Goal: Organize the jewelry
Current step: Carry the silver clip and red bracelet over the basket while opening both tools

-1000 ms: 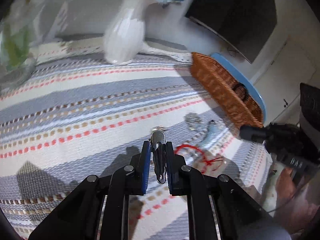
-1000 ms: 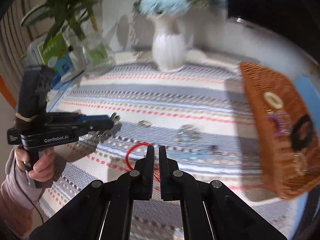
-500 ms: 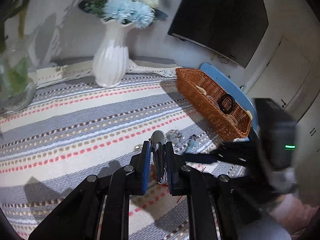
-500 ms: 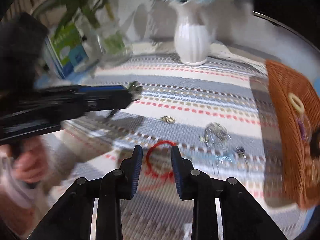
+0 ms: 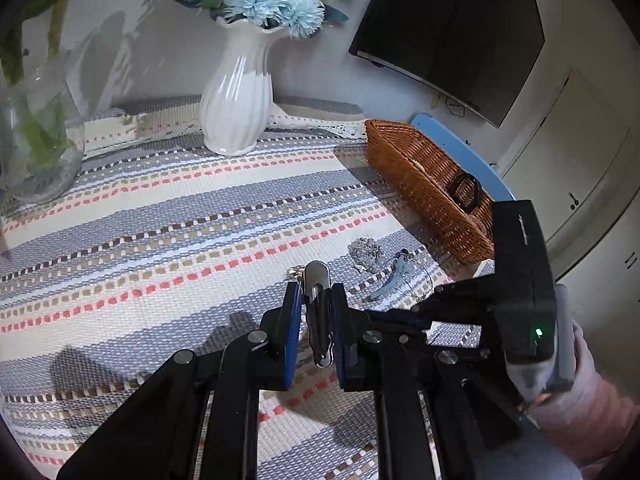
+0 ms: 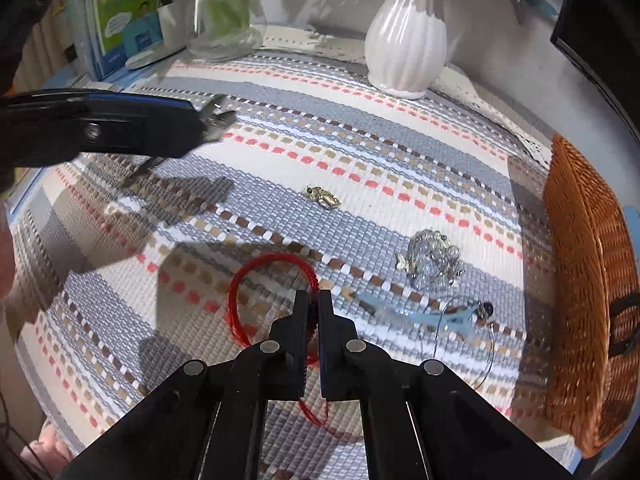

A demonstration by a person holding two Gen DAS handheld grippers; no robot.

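Red string bracelet [image 6: 272, 292]: on the striped table cloth [image 6: 360, 152], pinched by the right gripper [image 6: 313, 300]. Silver hair clip [image 5: 317, 312]: clamped in the left gripper [image 5: 316, 308], raised above the cloth. Gold charm [image 6: 323, 198], crystal piece [image 6: 432, 266], blue clip [image 6: 420, 314] lie nearby; wicker basket [image 6: 588, 300] at right.

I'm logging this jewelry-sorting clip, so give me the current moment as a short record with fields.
left claw: shut on silver hair clip, above the cloth
right claw: shut on red cord bracelet
on cloth: gold charm, crystal piece, blue hair clip
wicker basket: at table's right edge, holds a black ring
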